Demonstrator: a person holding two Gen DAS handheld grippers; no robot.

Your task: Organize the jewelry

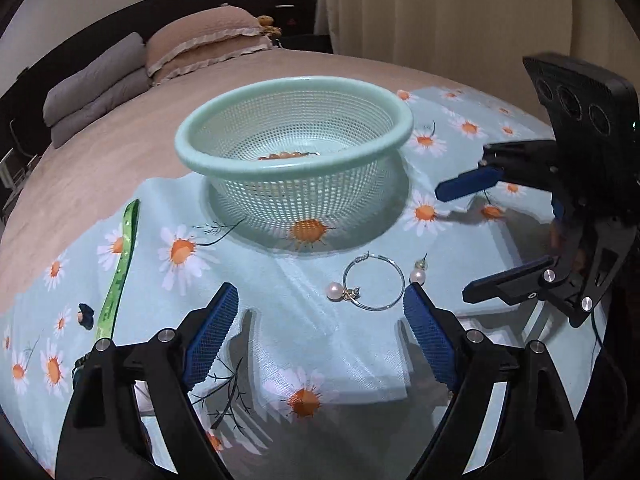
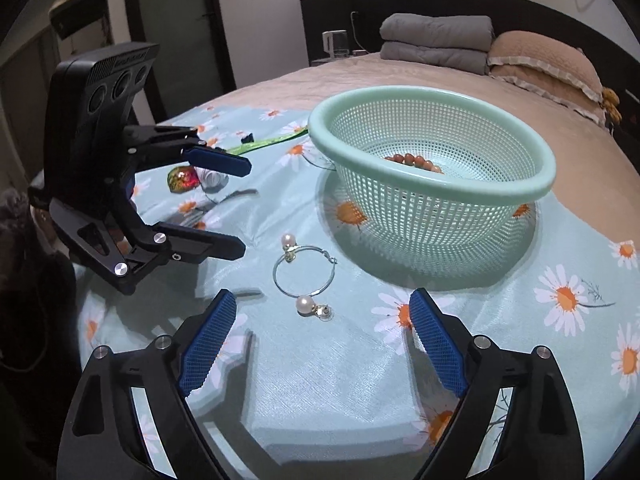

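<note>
Lying loose on the daisy-print cloth, the hoop earring is flanked by two pearl earrings. Both the left gripper and right gripper are held apart and empty. A bead bracelet is already kept in the mesh basket.

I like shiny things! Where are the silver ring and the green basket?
Thin silver hoop earring (image 1: 373, 282): left wrist view, on its wire ring.
Mint-green plastic mesh basket (image 2: 432, 96): right wrist view, on its far rim.

Two hand-held grippers, both with jaws apart and nothing held

The left gripper tilts downward, its blue ribbed pads spread wide — nothing between them. The right gripper takes a like downward pitch, pads equally parted and bare. Each shows in the other's view from the side — black frame, blue-tipped fingers, camera block above.
</note>
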